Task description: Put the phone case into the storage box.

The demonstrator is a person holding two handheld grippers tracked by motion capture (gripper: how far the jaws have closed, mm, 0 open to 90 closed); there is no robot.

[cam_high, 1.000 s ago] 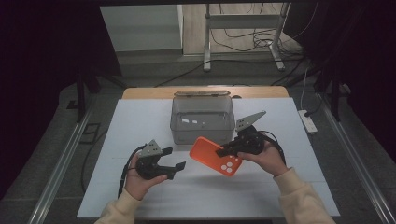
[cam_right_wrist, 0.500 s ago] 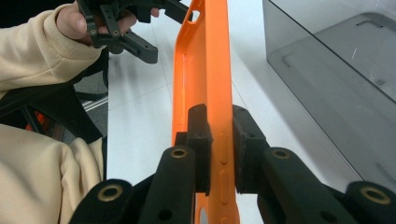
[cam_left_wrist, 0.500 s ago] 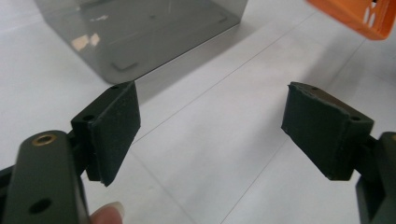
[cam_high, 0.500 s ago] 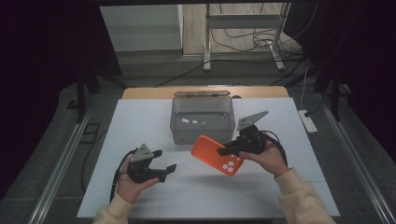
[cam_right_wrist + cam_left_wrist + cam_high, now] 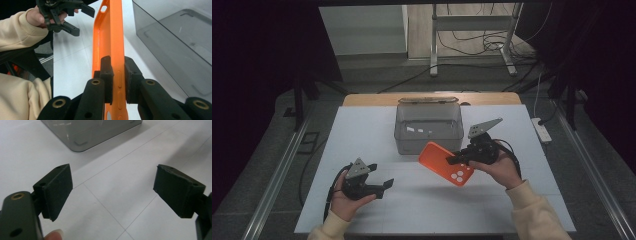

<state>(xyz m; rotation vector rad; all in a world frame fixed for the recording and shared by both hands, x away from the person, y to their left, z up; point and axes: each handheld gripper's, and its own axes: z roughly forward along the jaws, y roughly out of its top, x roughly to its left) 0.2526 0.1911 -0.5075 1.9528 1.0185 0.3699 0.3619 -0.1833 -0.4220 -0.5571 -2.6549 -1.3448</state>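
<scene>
Big white table, and a clear grey plastic box sitting toward its far edge. Just in front of that box, the right gripper has its jaws clamped on the edge of a bright orange phone case, holding it tilted above the tabletop. The left gripper is well apart from the case, low over the near left of the table, jaws spread wide with nothing between them.

Left black two-jaw gripper: lower left of the high view, held in the left hand, jaws spread wide with nothing between them. Right black two-jaw gripper: right of centre, held in the right hand, jaws clamped together, pointing toward frame left. Cream sleeves enter from the bottom edge.
</scene>
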